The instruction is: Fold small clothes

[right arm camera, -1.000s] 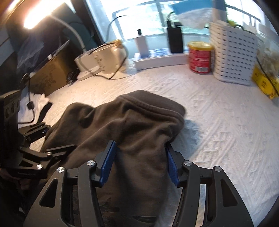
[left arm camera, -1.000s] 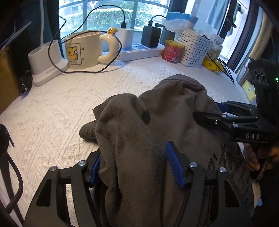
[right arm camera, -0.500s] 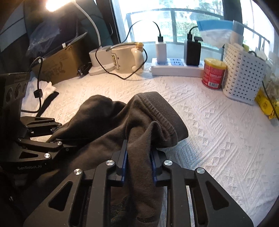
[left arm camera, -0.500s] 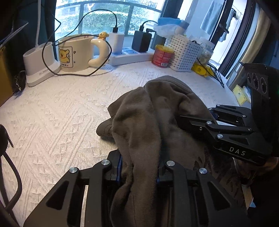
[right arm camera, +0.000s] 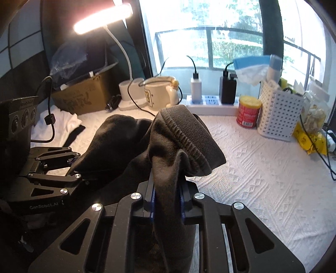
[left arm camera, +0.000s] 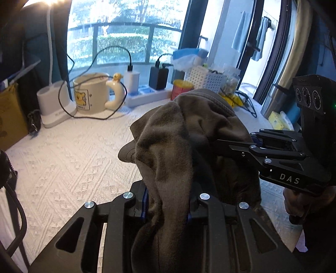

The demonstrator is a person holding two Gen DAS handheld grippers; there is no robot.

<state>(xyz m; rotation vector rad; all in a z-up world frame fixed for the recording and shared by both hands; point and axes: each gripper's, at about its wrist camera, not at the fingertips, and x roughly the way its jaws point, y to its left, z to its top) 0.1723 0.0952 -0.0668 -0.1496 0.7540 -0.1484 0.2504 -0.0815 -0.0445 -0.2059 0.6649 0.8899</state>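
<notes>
Left gripper: jaws clamped on a bunched fold of the dark grey-brown garment. The cloth fills the gap between the blue pads and rises ahead of the fingers in a lifted ridge.

Right gripper: jaws closing, with the garment's ribbed hem pinched between the pads. The hem band curls up and over just ahead of the fingertips, and its free corner droops to the right of them.

Garment: held by both grippers, stretched between them, raised off the white textured cloth in front of the grippers. A lower flap shows to the left of the left gripper's ridge; whether it touches the cloth I cannot tell (fisheye edge, soft focus).

Seen from the left gripper, the right gripper sits close on its right side, and a hand grips its handle. From the right gripper, the left one sits close on its left, fingers buried in the fabric.

Beyond the garment, far ahead of both grippers along the window:
- cream mug with a duck-shaped handle, ahead and left of the left gripper
- white power strip with two chargers plugged in
- red tin with a yellow lid
- white perforated basket, just right of the tin
- lit desk lamp, high and left of the right gripper
</notes>
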